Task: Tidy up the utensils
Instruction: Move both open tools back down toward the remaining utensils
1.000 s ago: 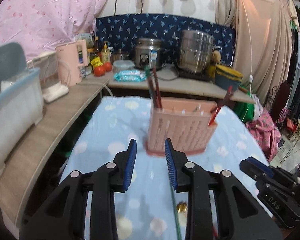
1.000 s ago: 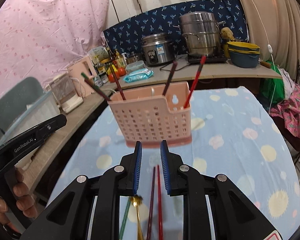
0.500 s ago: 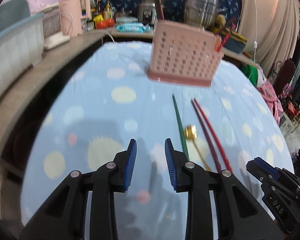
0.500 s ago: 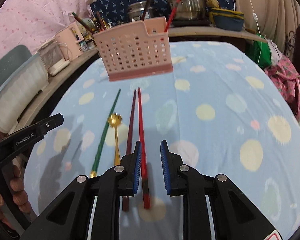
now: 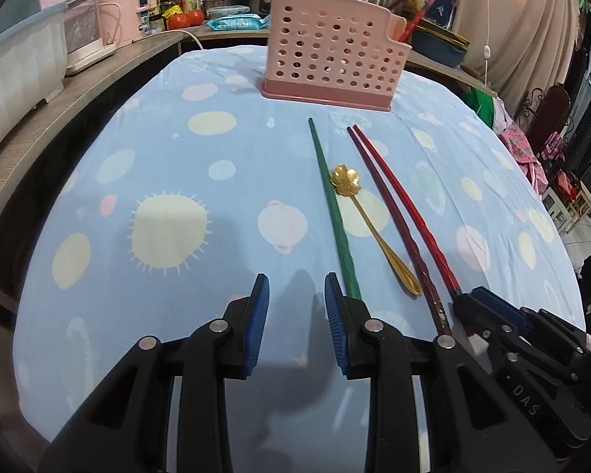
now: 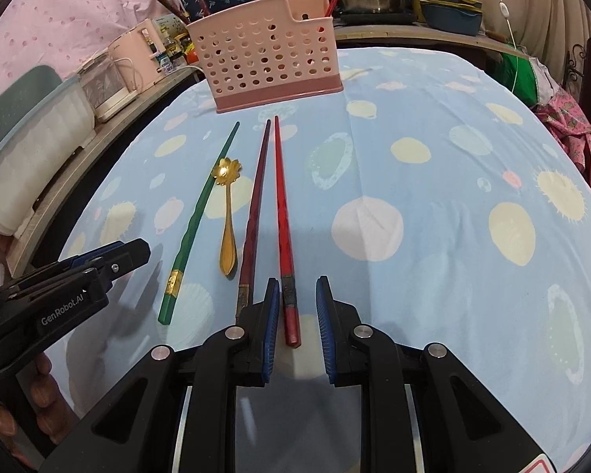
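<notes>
A: What do we have on the surface (image 6: 433, 149)?

B: Four utensils lie side by side on the blue spotted cloth, all pointing toward the pink perforated holder (image 6: 270, 61) at the far end. From our left: a green chopstick (image 6: 199, 220), a gold spoon (image 6: 227, 213) with a flower-shaped bowl, a dark maroon chopstick (image 6: 256, 201) and a bright red chopstick (image 6: 283, 213). The two red ones run almost parallel and just beside each other.

A: And inside the holder?

B: We see a few chopsticks standing up in it already; we cannot tell which compartments they are in.

A: Where is our right gripper (image 6: 294, 307)?

B: Low over the near end of the red chopstick. Its fingers stand apart, one on each side of that end, and we see a gap on both sides, so nothing is clamped.

A: The left gripper (image 5: 296, 307)?

B: Its fingers are apart too, with only bare cloth between them. The green chopstick's near end passes behind the right-hand finger (image 5: 337, 327); whether they touch we cannot tell.

A: Anything else?

B: A hand (image 6: 39, 390) grips the left gripper's handle at the edge of the right view.
</notes>
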Demonstrator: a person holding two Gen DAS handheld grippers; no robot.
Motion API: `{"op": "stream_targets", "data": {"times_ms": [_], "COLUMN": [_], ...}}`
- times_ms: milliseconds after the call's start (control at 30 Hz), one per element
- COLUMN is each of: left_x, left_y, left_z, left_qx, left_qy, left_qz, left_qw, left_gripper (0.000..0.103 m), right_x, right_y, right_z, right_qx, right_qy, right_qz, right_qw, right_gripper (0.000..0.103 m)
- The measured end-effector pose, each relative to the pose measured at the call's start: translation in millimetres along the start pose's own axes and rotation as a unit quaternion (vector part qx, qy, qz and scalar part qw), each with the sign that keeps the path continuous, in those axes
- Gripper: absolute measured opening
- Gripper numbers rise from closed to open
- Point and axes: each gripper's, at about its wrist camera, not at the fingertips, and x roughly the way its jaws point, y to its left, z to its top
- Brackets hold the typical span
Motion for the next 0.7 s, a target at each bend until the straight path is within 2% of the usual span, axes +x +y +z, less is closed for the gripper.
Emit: {"op": "stream_targets", "data": {"times_ms": [233,300,333,700], "left_x": [3.1,3.6,3.3,11.5], "left_y": [-13.5,-15.7,-17.0,-21.6], "left_z": [-3.9,-5.2,-5.9,-9.2], "left_qx": [0.015,0.017,0.019,0.025], "left_qy": [0.009,0.009,0.008,0.016], "left_qz": [-0.012,-0.012,-0.012,-0.013], "left_qw": [0.9998,0.9997,0.9997,0.9995], "left_gripper": [0.029,0.037,0.038,0.038], "right_x": [2.1,1.9,2.0,2.0], "right_y": [2.6,3.3,3.5,0.5], "right_z": [-1.9,-2.4,-3.1,-3.7], "right_qx": [-0.008,-0.015,-0.017,-0.011], "right_qy": [-0.001,-0.003,-0.003,-0.004], "right_qz": [-0.004,-0.013,-0.017,-0.012], "right_qw": [1.0,1.0,1.0,1.0], "right_gripper": [0.016,0.012,0.009,0.008]}}
